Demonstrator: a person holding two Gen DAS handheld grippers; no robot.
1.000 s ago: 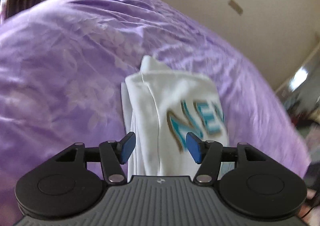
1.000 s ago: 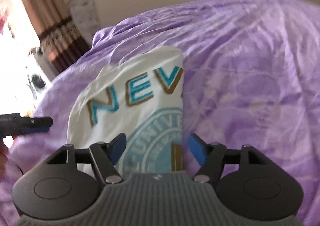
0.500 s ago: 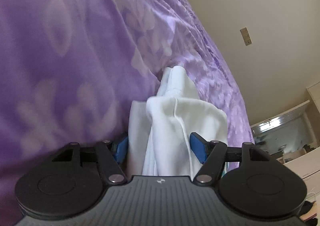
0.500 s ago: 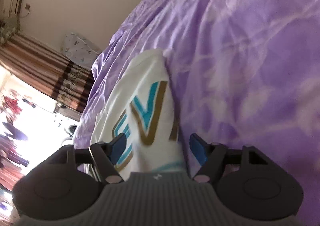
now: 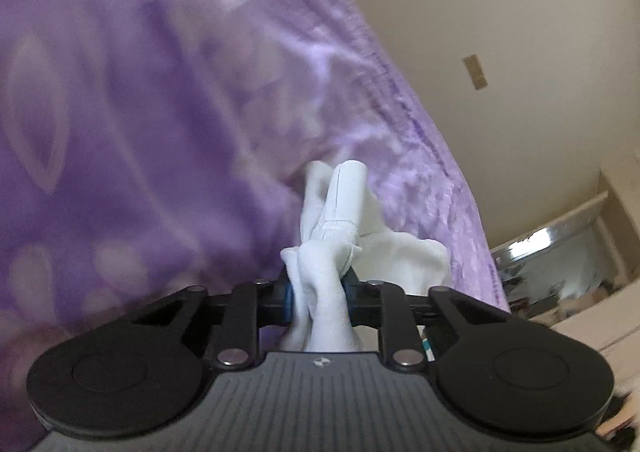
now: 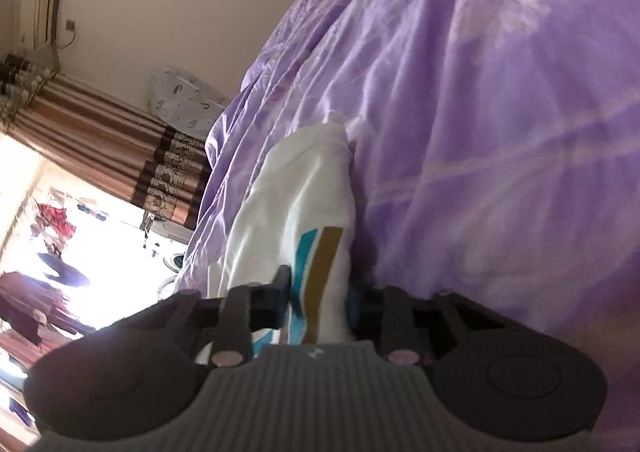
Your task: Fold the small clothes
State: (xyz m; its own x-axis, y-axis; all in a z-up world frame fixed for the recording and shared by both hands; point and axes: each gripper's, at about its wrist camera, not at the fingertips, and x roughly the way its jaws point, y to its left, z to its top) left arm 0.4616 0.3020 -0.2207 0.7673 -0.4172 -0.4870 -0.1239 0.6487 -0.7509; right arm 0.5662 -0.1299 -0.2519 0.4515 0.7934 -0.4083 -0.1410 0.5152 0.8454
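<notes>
Left gripper (image 5: 318, 302), seen from its own wrist camera: jaws just closed, blue pads (image 5: 286, 302) clamped on a bunched fold of the white shirt (image 5: 340, 220), cloth pinched between them and trailing forward over the purple bedspread (image 5: 140, 112). Beige wall (image 5: 500, 12) at right (small plate mounted on it). Right gripper (image 6: 318, 302), from its wrist camera: jaws likewise just closed, pressed onto the shirt's (image 6: 296, 192) printed edge, teal and gold lettering (image 6: 320, 264) caught between the pads. Garment lying on the bedspread (image 6: 500, 112), running away from the fingers. Striped brown curtain (image 6: 100, 148) and bright window at far left.
</notes>
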